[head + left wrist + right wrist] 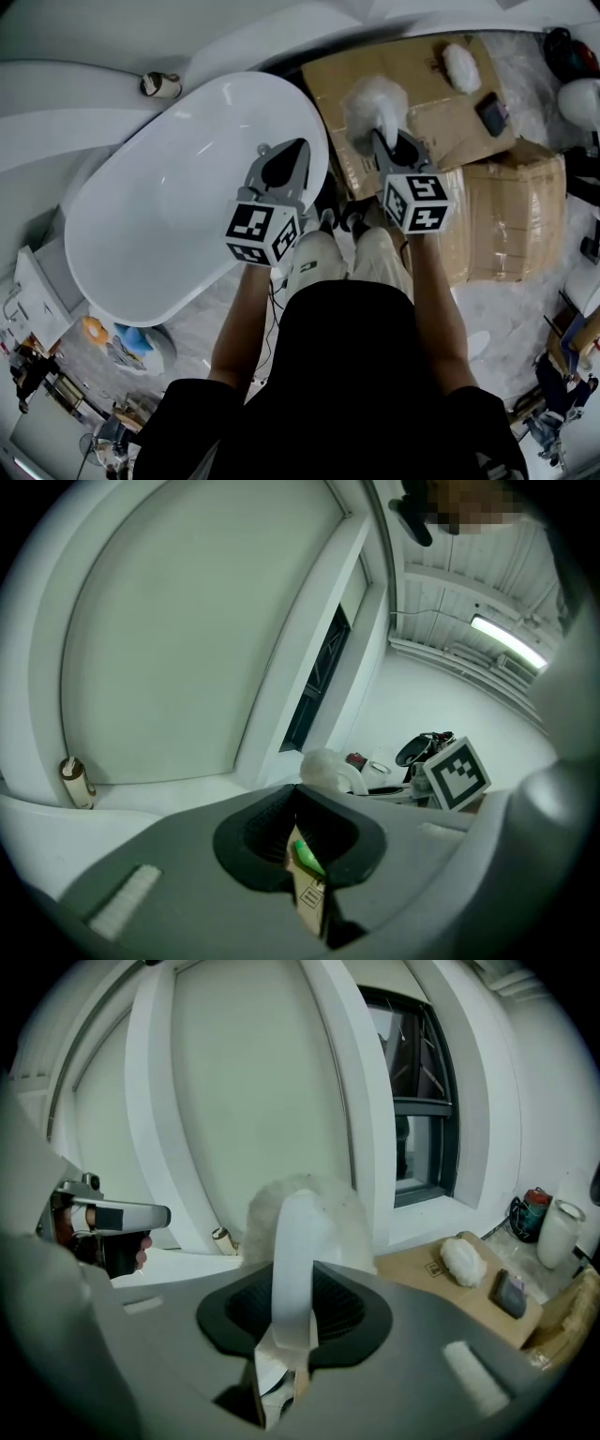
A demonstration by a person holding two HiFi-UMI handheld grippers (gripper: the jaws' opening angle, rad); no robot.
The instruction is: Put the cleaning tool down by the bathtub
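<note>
The white oval bathtub (141, 234) lies below and to the left in the head view. My right gripper (388, 142) is shut on the white handle (292, 1260) of the cleaning tool. The tool's fluffy white head (375, 105) sticks out past the jaws, above a cardboard box beside the tub's right end. In the right gripper view the fluffy head (333, 1208) rises behind the handle. My left gripper (287, 161) hovers over the tub's right rim, with its jaws together on nothing. In the left gripper view, the left gripper (300, 847) shows only a thin slit.
Flattened cardboard boxes (441, 122) cover the floor right of the tub, with a second fluffy white pad (461, 67) and a small dark object (491, 112) on them. A small roll (161, 85) stands on the ledge behind the tub. Clutter (122, 342) sits by the tub's near-left end.
</note>
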